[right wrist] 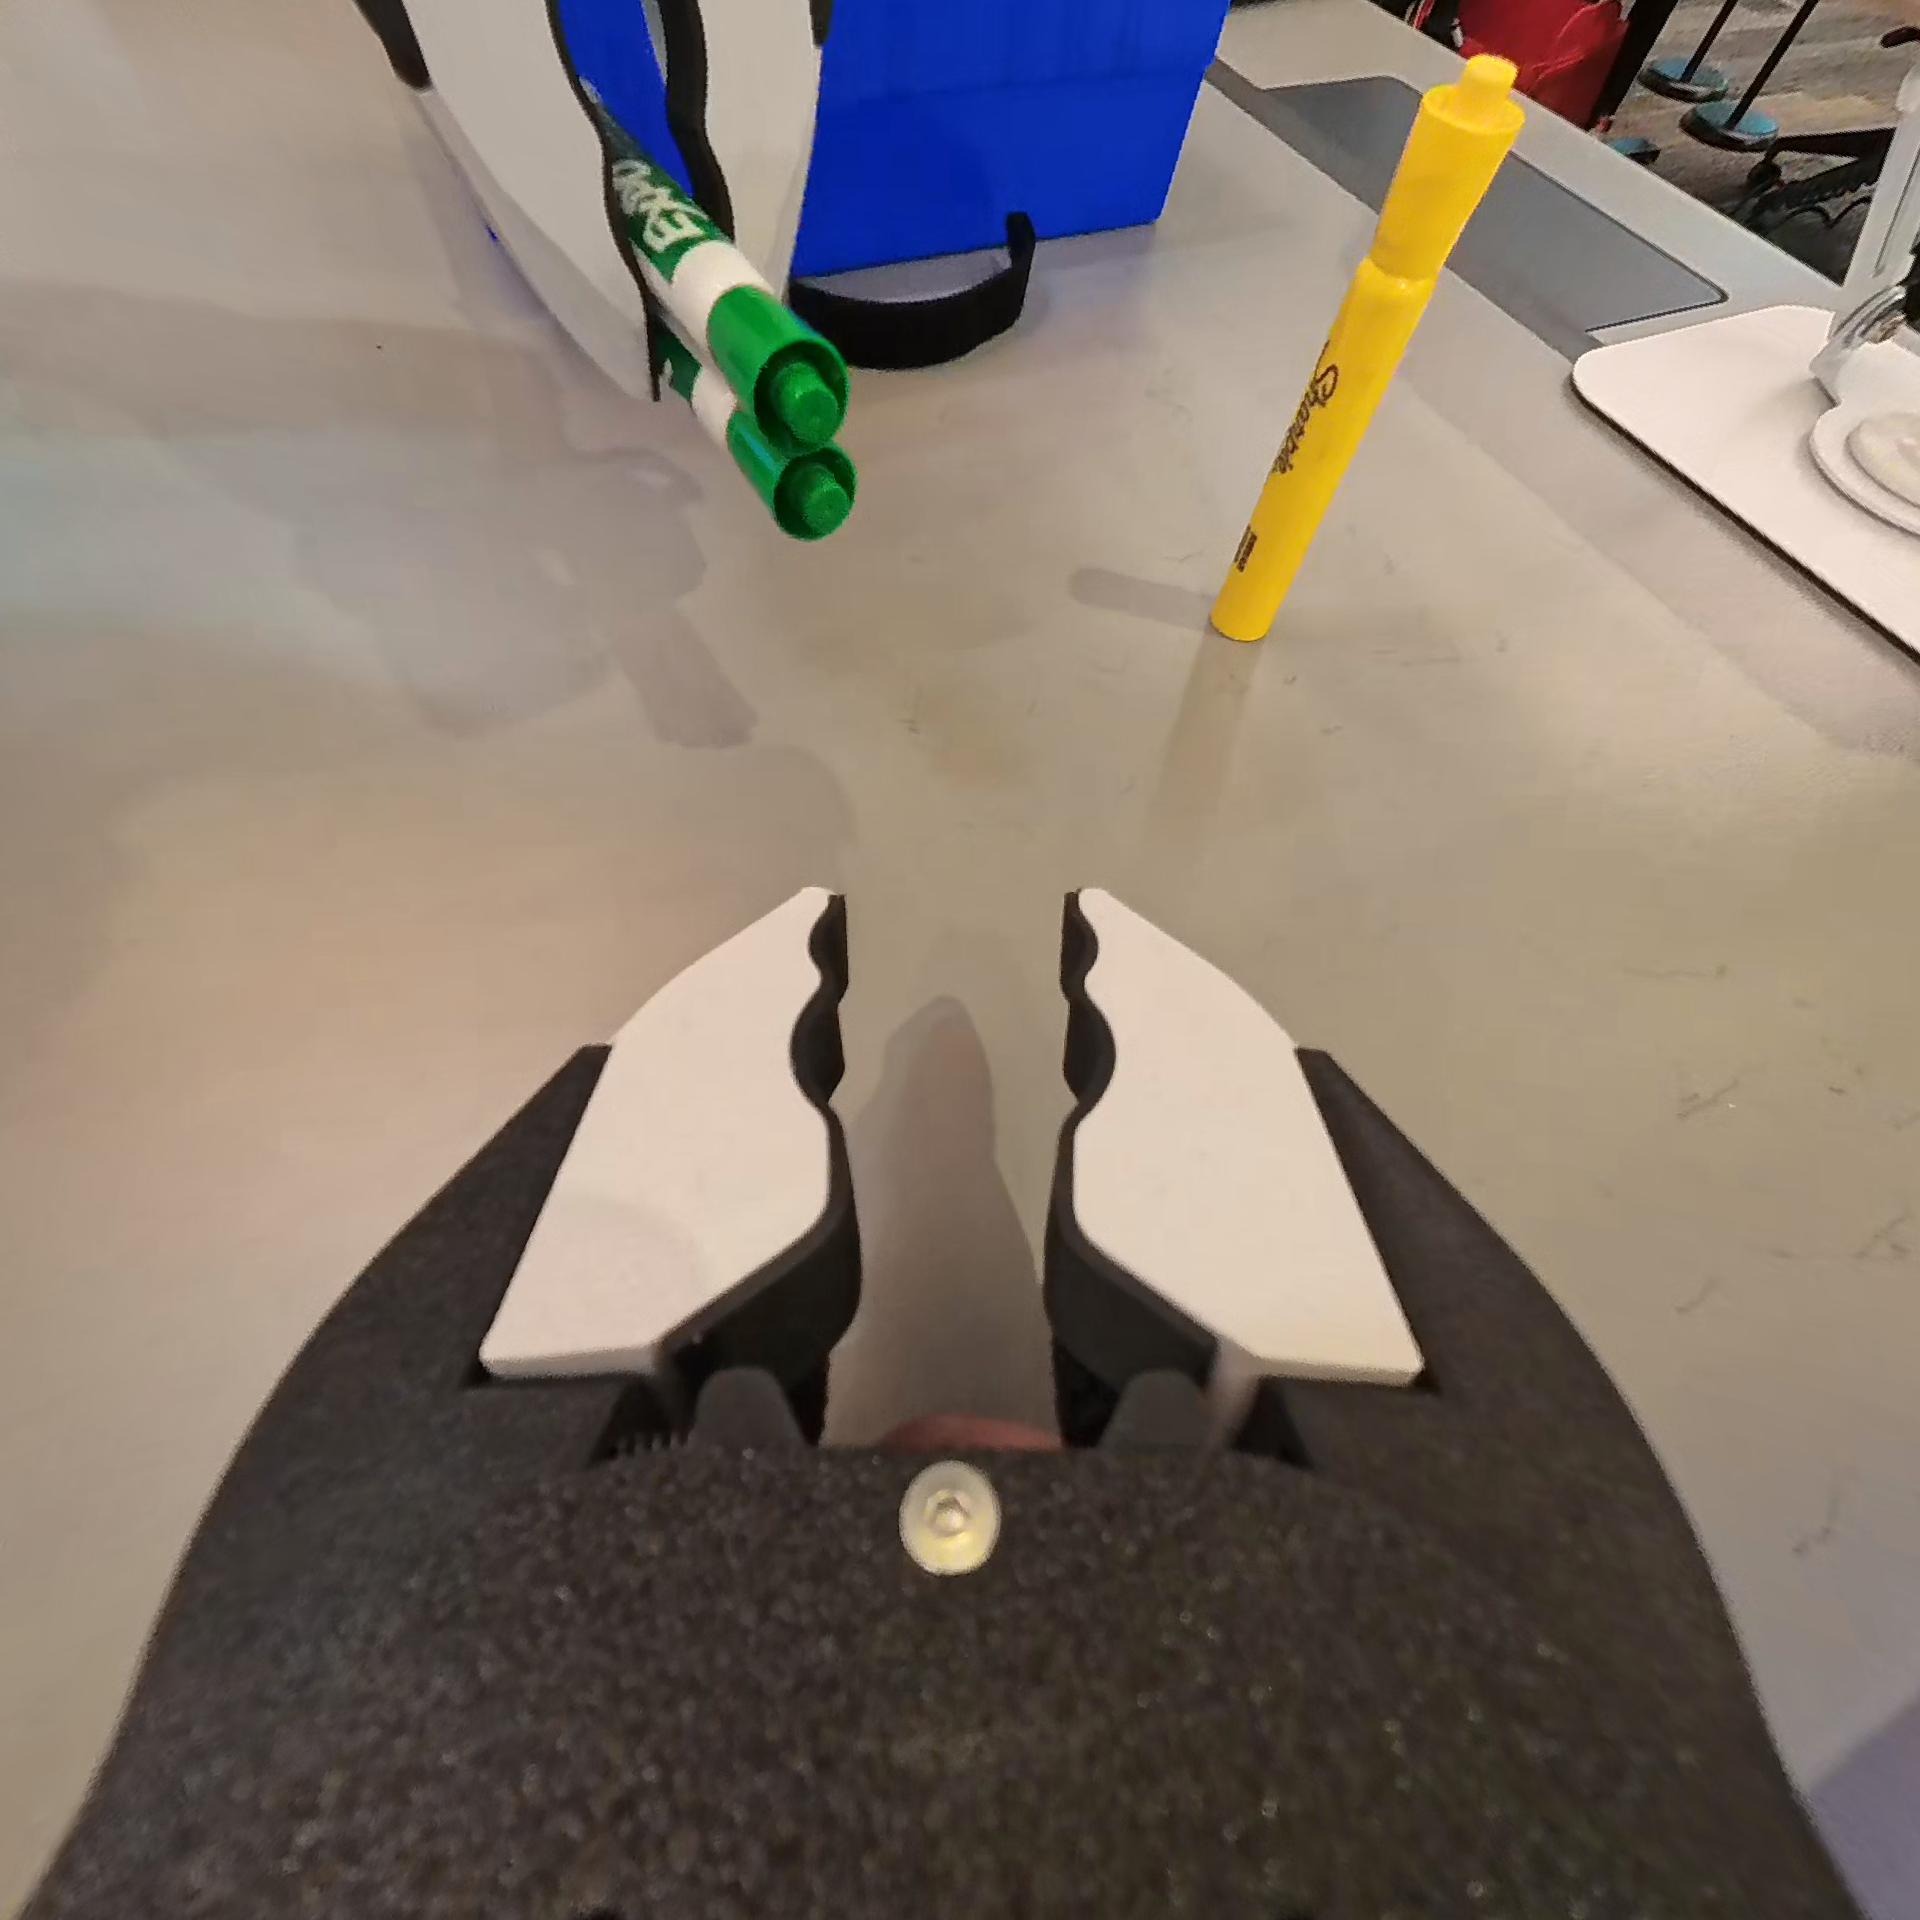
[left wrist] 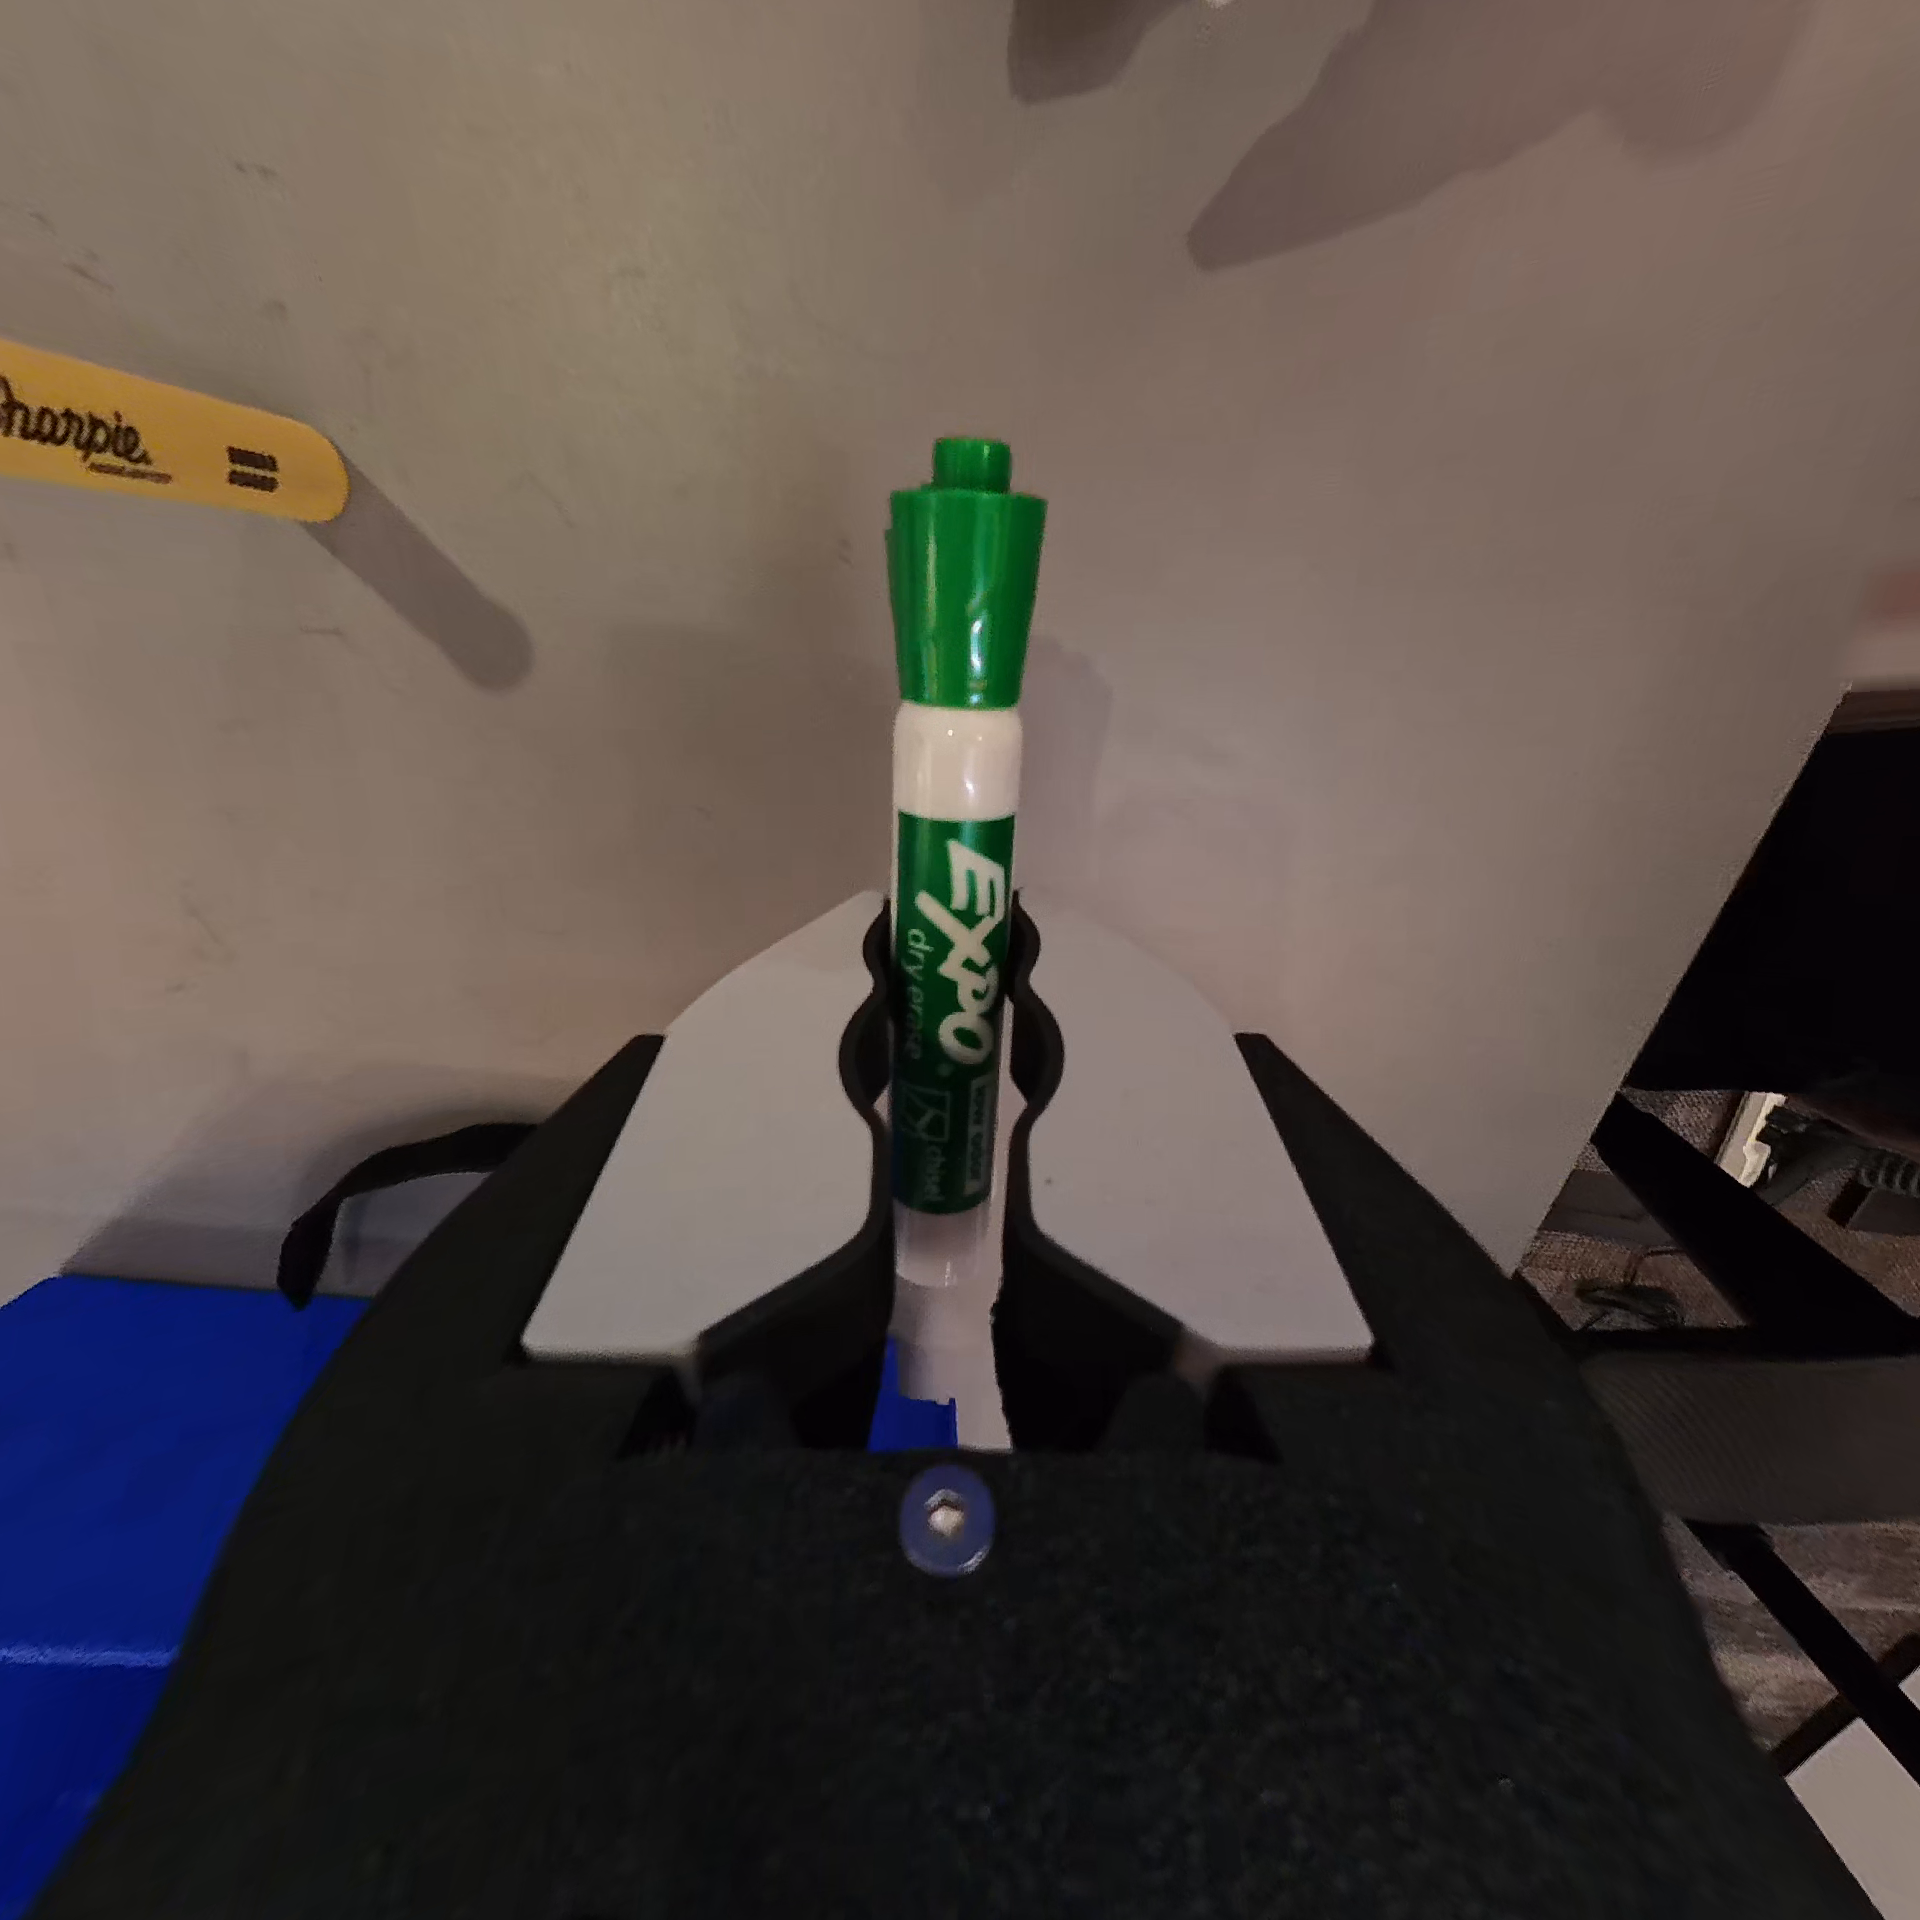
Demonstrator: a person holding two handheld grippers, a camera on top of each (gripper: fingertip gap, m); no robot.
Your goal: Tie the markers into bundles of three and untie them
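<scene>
A: What is in hand here? The left gripper [left wrist: 951,997] is clamped on 2 green dry-erase markers [right wrist: 774,400], stacked 1 over the other with caps pointing forward and lifted clear of the grey table [right wrist: 312,831]; in its own wrist view only the upper marker [left wrist: 954,831] shows.

B: And the right gripper [right wrist: 954,997]?

A: Its jaws stand parted with nothing between them, low over bare table, facing the pair head-on.

B: So, the step?

A: By my reading, gathering: 2 of 3 are collected. The third, a yellow highlighter [right wrist: 1351,353], lies flat on the table ahead and to the right of the right gripper, well apart from the green pair.

B: What does the next move call for?

A: Probably the empty tongs swinging right, closing across the highlighter's barrel and bringing it alongside the 2 greens.

B: Anything beyond?

A: A black strap [right wrist: 914,312], likely the tie, curls on the table just behind the left gripper, against a blue box [right wrist: 997,125]. A white tray [right wrist: 1704,416] sits far right. Nothing blocks the highlighter.
</scene>
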